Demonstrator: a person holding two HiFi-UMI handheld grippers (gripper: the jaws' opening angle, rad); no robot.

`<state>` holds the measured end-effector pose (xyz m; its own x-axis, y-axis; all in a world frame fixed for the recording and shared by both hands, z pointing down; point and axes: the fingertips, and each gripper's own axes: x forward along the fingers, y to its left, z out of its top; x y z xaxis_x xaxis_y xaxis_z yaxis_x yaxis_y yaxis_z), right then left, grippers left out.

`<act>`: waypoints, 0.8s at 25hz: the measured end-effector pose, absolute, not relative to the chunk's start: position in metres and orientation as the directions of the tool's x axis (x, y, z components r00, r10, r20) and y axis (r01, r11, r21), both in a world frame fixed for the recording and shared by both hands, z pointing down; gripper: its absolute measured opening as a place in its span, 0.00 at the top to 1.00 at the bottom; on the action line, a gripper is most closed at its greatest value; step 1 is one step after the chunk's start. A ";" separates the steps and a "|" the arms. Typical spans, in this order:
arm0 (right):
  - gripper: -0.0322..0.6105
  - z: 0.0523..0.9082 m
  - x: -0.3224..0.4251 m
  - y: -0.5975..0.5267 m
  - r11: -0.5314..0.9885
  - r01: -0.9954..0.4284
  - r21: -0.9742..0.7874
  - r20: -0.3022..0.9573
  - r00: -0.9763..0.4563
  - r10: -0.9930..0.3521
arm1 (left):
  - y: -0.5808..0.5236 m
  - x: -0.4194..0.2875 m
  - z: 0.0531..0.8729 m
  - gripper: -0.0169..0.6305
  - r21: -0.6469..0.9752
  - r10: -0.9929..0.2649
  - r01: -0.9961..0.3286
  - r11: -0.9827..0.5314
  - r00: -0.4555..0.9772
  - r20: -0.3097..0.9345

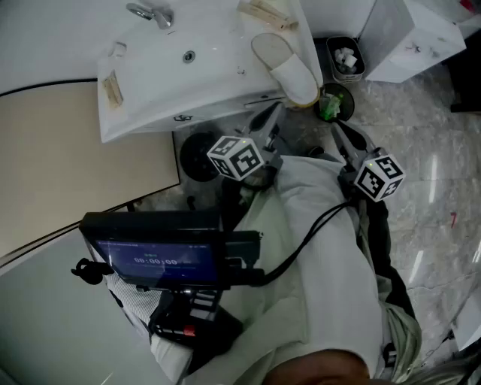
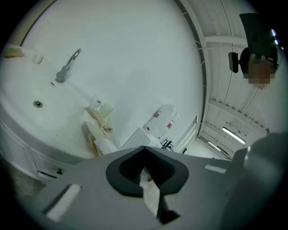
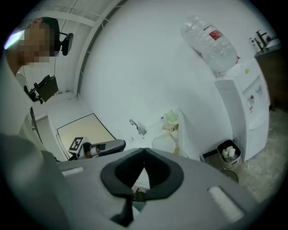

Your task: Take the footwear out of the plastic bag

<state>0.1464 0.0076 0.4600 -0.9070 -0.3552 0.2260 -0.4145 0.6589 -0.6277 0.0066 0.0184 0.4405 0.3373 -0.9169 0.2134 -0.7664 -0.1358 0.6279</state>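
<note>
A white slipper (image 1: 287,66) lies at the right end of the white sink counter (image 1: 161,90); whether plastic wraps it I cannot tell. In the left gripper view the slipper (image 2: 104,144) shows just beyond the jaws, beside some wrapped packets (image 2: 96,117). My left gripper (image 1: 270,119) is shut and empty, held below the counter's front edge and pointing up toward the slipper. My right gripper (image 1: 340,133) is also shut and empty, further right and lower, over the floor. In the right gripper view the slipper (image 3: 163,143) sits past the closed jaws (image 3: 144,153).
A faucet (image 1: 152,13) and drain (image 1: 189,56) are on the counter. A small bin (image 1: 346,59) and a green-lined bin (image 1: 335,102) stand on the floor at the right, next to a water dispenser (image 1: 409,34). A screen device (image 1: 161,256) hangs at the person's chest.
</note>
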 end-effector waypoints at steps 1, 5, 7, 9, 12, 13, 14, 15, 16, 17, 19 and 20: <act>0.95 0.460 0.146 0.008 0.659 -0.416 -0.626 0.230 -0.907 -0.354 | 0.018 0.007 0.441 0.96 0.632 -0.917 -0.763 -0.135 0.338 0.213; 0.95 0.463 0.144 0.009 0.658 -0.419 -0.626 0.237 -0.906 -0.352 | 0.018 0.003 0.442 0.96 0.644 -0.918 -0.754 -0.128 0.336 0.210; 0.95 0.464 0.143 0.009 0.655 -0.419 -0.629 0.238 -0.905 -0.351 | 0.020 0.002 0.444 0.96 0.648 -0.920 -0.752 -0.123 0.332 0.210; 0.95 0.465 0.142 0.010 0.653 -0.418 -0.631 0.241 -0.906 -0.347 | 0.022 0.000 0.446 0.96 0.653 -0.921 -0.748 -0.116 0.326 0.211; 0.95 0.467 0.141 0.011 0.652 -0.414 -0.635 0.243 -0.909 -0.339 | 0.025 -0.002 0.449 0.96 0.662 -0.923 -0.742 -0.104 0.320 0.214; 0.95 0.468 0.140 0.012 0.651 -0.411 -0.637 0.245 -0.910 -0.335 | 0.026 -0.002 0.450 0.96 0.666 -0.923 -0.739 -0.100 0.319 0.216; 0.95 0.469 0.140 0.012 0.650 -0.408 -0.641 0.245 -0.912 -0.330 | 0.027 -0.002 0.451 0.96 0.670 -0.923 -0.736 -0.096 0.317 0.217; 0.95 0.469 0.138 0.012 0.648 -0.402 -0.647 0.243 -0.914 -0.325 | 0.028 -0.003 0.452 0.96 0.672 -0.924 -0.735 -0.092 0.315 0.218; 0.95 0.468 0.137 0.013 0.646 -0.395 -0.653 0.237 -0.917 -0.321 | 0.029 -0.005 0.453 0.96 0.673 -0.925 -0.735 -0.088 0.311 0.219; 0.95 0.468 0.135 0.013 0.644 -0.387 -0.660 0.228 -0.920 -0.319 | 0.030 -0.007 0.453 0.96 0.673 -0.925 -0.735 -0.085 0.309 0.220; 0.95 0.466 0.132 0.012 0.631 -0.377 -0.678 0.204 -0.921 -0.331 | 0.033 -0.011 0.453 0.96 0.675 -0.926 -0.733 -0.081 0.307 0.221; 0.95 0.465 0.130 0.011 0.618 -0.376 -0.690 0.195 -0.919 -0.343 | 0.035 -0.014 0.453 0.96 0.679 -0.926 -0.730 -0.078 0.305 0.221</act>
